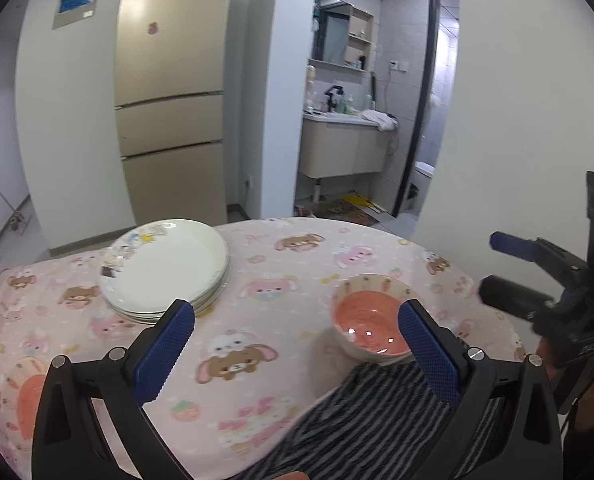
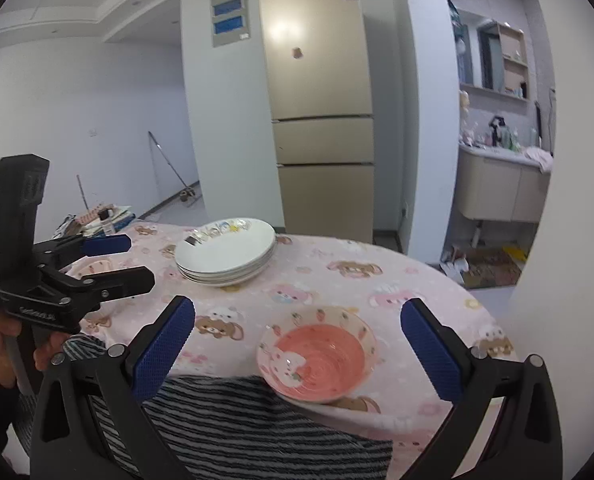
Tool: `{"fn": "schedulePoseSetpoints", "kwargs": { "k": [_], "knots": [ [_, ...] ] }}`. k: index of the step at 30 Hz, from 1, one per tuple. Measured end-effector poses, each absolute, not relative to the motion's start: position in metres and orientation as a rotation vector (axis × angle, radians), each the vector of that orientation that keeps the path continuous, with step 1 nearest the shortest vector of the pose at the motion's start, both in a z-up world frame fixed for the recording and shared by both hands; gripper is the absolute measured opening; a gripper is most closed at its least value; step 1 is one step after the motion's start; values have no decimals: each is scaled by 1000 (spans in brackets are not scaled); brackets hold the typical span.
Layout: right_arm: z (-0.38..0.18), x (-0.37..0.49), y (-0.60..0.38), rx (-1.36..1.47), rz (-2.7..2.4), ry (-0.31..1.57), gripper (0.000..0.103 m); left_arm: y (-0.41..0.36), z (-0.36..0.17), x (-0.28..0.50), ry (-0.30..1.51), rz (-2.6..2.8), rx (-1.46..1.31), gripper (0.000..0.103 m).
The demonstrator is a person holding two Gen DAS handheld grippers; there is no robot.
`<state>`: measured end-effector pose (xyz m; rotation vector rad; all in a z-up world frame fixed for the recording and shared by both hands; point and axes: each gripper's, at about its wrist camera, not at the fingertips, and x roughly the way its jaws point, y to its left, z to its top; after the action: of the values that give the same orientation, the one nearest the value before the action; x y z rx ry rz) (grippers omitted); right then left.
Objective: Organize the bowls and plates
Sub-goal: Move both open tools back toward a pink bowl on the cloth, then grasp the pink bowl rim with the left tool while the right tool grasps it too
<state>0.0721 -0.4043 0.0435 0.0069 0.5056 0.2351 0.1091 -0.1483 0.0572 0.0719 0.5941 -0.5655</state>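
Observation:
A stack of white plates [image 1: 165, 266] sits on the far left of the table; it also shows in the right wrist view [image 2: 227, 250]. A pink bowl [image 1: 371, 318] with a cartoon rim stands nearer, at the right; in the right wrist view the bowl [image 2: 319, 354] lies between my right fingers. My left gripper [image 1: 297, 328] is open and empty above the table, with the bowl beside its right finger. My right gripper [image 2: 297, 326] is open and empty, hovering over the bowl. Each gripper shows in the other's view: the right one [image 1: 493, 268], the left one [image 2: 137, 260].
The round table wears a pink cartoon tablecloth [image 1: 281, 292]. A striped cloth [image 2: 257, 424] lies at the near edge. A beige fridge [image 2: 321, 112] stands behind the table. Books and clutter [image 2: 101, 218] sit at the far left edge.

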Motion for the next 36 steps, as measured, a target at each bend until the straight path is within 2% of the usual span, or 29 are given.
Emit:
{"fn": "schedulePoseSetpoints", "kwargs": {
  "k": [4, 15, 27, 29, 32, 34, 36],
  "knots": [
    [34, 76, -415, 19, 209, 539, 103, -172, 46, 123, 641, -572, 106, 103],
    [12, 87, -434, 53, 176, 596, 103, -214, 0, 162, 918, -639, 33, 103],
    [-28, 118, -455, 116, 131, 722, 103, -245, -22, 188, 997, -643, 87, 102],
    [-33, 122, -457, 112, 119, 737, 103, -247, -27, 192, 1016, -645, 83, 99],
    [-39, 125, -458, 97, 108, 766, 91, -249, -35, 195, 1040, -646, 86, 89],
    [-43, 127, -458, 90, 104, 782, 78, -250, -39, 196, 1042, -644, 98, 82],
    [-46, 130, -458, 84, 98, 794, 66, -250, -43, 198, 1051, -639, 98, 64]
  ]
}}
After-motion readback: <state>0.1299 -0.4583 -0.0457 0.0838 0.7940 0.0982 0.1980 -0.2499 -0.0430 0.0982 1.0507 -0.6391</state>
